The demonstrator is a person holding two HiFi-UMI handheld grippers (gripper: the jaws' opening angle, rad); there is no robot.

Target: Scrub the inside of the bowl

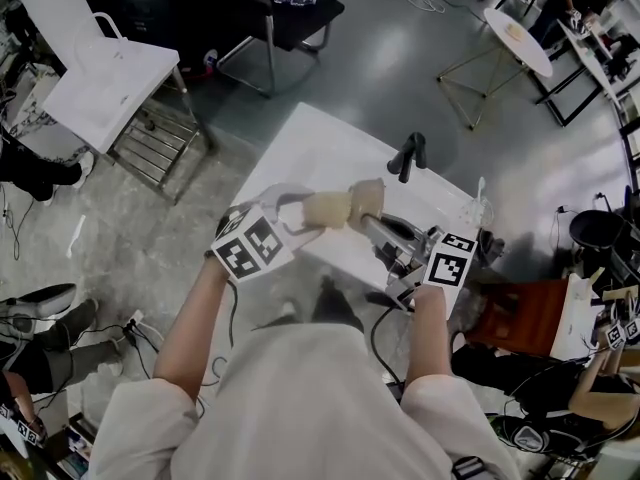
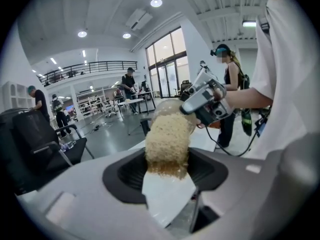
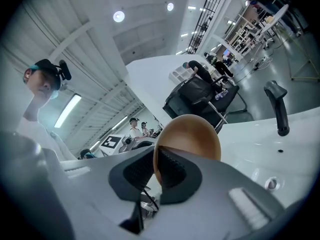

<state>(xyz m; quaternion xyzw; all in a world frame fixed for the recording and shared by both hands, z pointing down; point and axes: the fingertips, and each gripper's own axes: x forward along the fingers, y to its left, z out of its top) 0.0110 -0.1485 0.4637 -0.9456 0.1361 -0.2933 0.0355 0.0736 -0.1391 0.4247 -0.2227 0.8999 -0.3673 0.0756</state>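
Above the white table (image 1: 335,153), right gripper (image 3: 159,166) is holding the brown bowl (image 3: 195,134) in the air, jaws nearly together and pinching its rim. Left gripper (image 2: 167,179) is clamping a tan sponge (image 2: 167,141) between wider-set jaws, its far end meeting the bowl's mouth.

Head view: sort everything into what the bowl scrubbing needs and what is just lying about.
In the job: bowl, scrubbing sponge, left gripper clamping the sponge, right gripper pinching the bowl's rim.
Lying about: black tap-like fixture, black chair, round side table.
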